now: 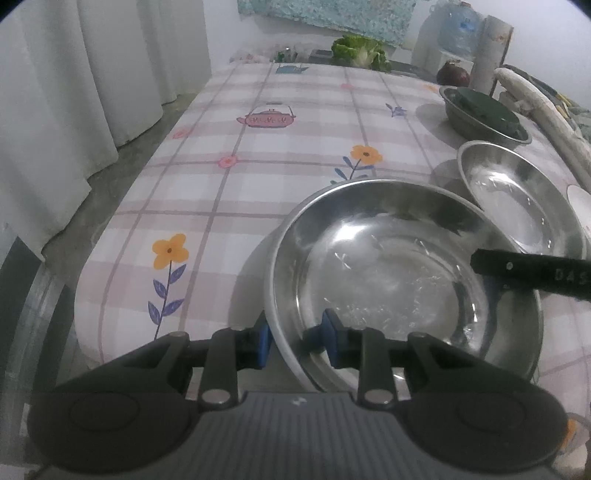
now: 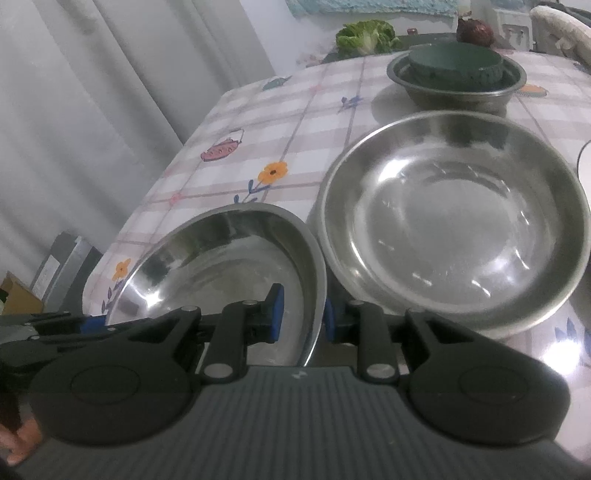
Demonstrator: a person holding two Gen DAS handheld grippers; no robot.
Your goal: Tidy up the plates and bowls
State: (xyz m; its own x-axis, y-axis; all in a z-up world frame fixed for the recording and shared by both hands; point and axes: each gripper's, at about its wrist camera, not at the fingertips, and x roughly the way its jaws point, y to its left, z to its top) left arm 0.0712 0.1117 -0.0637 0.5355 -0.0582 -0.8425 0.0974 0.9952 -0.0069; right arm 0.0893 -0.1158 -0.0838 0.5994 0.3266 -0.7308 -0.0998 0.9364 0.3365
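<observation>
A large steel bowl (image 1: pixel 399 266) sits near the table's front edge. My left gripper (image 1: pixel 295 341) straddles its near-left rim, one blue pad outside, one inside, closed on it. My right gripper (image 2: pixel 303 317) is closed on the same bowl (image 2: pixel 221 266) at its right rim; its finger shows in the left wrist view (image 1: pixel 532 271). A second steel bowl (image 2: pixel 454 221) stands just right of it, also in the left wrist view (image 1: pixel 517 199). Farther back a smaller steel bowl (image 2: pixel 458 88) holds a dark green dish (image 2: pixel 456 62).
The table has a checked floral cloth (image 1: pixel 258 177). A white plate edge (image 1: pixel 581 206) lies at the far right. Lettuce (image 1: pixel 360 51), a red onion (image 1: pixel 452 74) and a water jug (image 1: pixel 454 29) stand at the back. White curtains (image 1: pixel 74 92) hang left.
</observation>
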